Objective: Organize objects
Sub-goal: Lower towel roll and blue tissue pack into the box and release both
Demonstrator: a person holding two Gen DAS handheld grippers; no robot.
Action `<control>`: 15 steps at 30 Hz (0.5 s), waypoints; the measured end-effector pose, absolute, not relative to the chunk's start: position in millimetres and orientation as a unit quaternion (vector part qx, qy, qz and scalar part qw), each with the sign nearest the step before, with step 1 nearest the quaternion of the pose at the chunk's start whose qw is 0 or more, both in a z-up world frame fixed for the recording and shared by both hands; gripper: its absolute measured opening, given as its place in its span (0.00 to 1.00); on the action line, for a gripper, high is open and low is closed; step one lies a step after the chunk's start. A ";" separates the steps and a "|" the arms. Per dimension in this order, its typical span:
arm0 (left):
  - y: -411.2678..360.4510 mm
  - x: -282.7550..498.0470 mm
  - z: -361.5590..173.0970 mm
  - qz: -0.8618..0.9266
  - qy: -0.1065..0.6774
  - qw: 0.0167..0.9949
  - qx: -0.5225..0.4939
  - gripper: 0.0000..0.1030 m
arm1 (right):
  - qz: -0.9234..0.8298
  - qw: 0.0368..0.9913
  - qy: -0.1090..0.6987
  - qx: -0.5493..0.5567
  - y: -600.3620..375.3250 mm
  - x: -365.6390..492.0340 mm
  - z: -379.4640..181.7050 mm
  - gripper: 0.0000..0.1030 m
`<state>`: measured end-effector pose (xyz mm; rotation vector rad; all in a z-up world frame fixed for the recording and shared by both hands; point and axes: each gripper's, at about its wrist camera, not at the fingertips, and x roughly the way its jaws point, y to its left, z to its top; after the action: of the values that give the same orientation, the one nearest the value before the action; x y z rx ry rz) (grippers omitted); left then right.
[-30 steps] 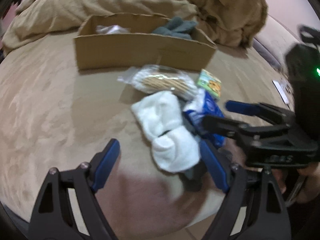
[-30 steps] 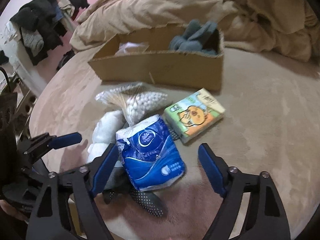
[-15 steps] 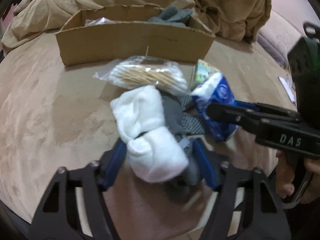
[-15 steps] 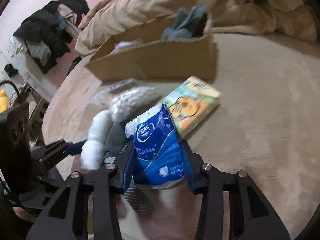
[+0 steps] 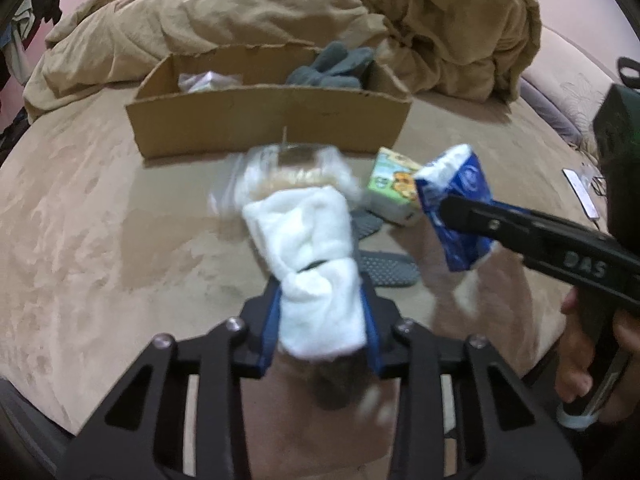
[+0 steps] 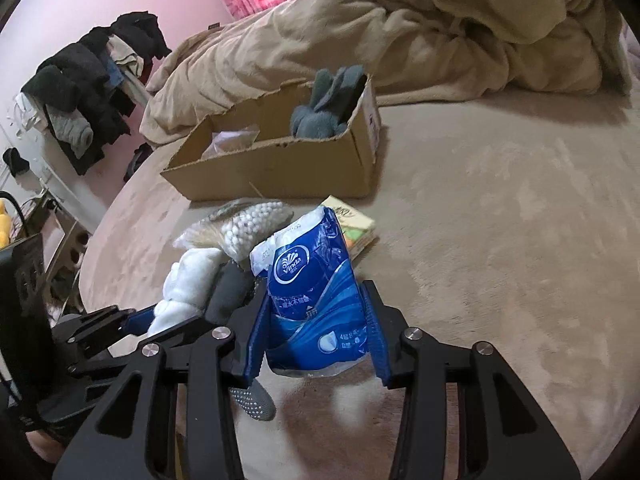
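Note:
My left gripper point(image 5: 322, 320) is shut on a white rolled sock bundle point(image 5: 308, 256), lifted above the bed. My right gripper point(image 6: 316, 332) is shut on a blue tissue pack point(image 6: 316, 292), also raised; the pack shows in the left wrist view point(image 5: 456, 208). Behind them an open cardboard box point(image 5: 268, 128) holds grey-blue socks point(image 5: 336, 66) and a clear bag point(image 5: 208, 80). A bag of cotton swabs point(image 5: 292, 168), a green tissue packet point(image 5: 394, 188) and grey grip socks point(image 5: 384, 268) lie on the bed in front of the box.
A rumpled tan duvet point(image 5: 280, 12) lies piled behind the box. The tan bed surface point(image 5: 80, 200) spreads left and right. Clothes hang on a rack point(image 6: 88, 96) by the pink wall at the left. A phone-like item point(image 5: 580, 196) lies at the far right.
Both grippers closed, the left on the white socks and the right on the blue tissue pack, and lifted them off the bed. The grey grip socks stay down.

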<state>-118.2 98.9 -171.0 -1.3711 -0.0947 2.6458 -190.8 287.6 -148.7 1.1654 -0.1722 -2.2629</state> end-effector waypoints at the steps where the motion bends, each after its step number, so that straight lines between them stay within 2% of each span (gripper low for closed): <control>1: 101.7 -117.3 -167.0 0.886 -0.029 0.084 -0.456 0.35 | -0.850 0.290 -0.064 0.435 287.2 -190.2 -147.8 0.44; 15: 104.4 -97.9 -118.8 0.904 -0.023 0.092 -0.416 0.35 | -0.879 0.260 -0.040 0.397 288.7 -176.3 -124.3 0.44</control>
<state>-97.9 104.4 -118.8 -1.2362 -0.0670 2.6857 -176.3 288.7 -124.3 1.0748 -0.1073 -2.3817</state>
